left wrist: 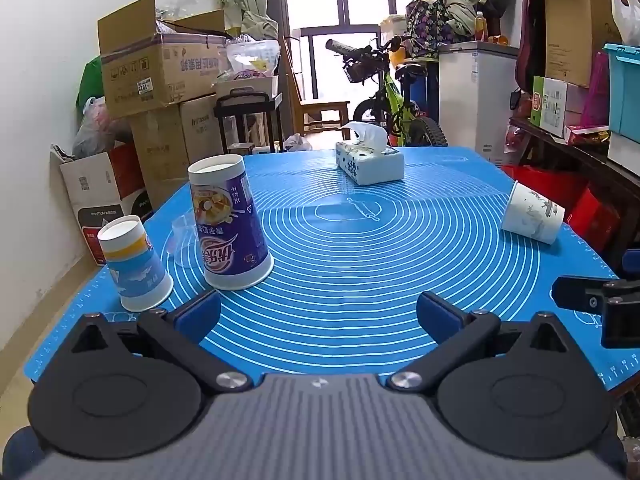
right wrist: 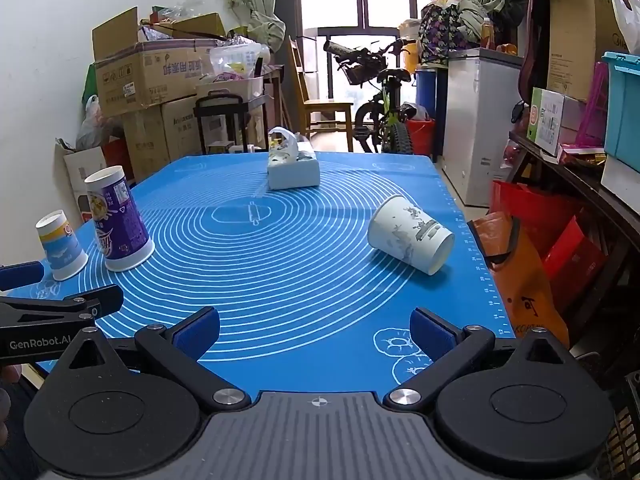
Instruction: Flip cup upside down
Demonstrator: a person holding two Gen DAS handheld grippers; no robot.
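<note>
Three paper cups stand upside down on the blue mat (left wrist: 360,280). A tall purple cup (left wrist: 230,224) and a small blue-and-yellow cup (left wrist: 134,264) are at the left; both also show in the right wrist view, the purple cup (right wrist: 118,220) and the small cup (right wrist: 62,246). A white cup with grey print (right wrist: 410,234) is at the right, rim down, and shows in the left wrist view (left wrist: 532,214). My left gripper (left wrist: 318,312) is open and empty near the mat's front edge. My right gripper (right wrist: 316,330) is open and empty, well short of the white cup.
A tissue box (left wrist: 368,160) sits at the far middle of the mat. Cardboard boxes (left wrist: 160,76) are stacked left of the table, a bicycle (left wrist: 392,96) stands behind it, and shelves with boxes (right wrist: 580,128) line the right side.
</note>
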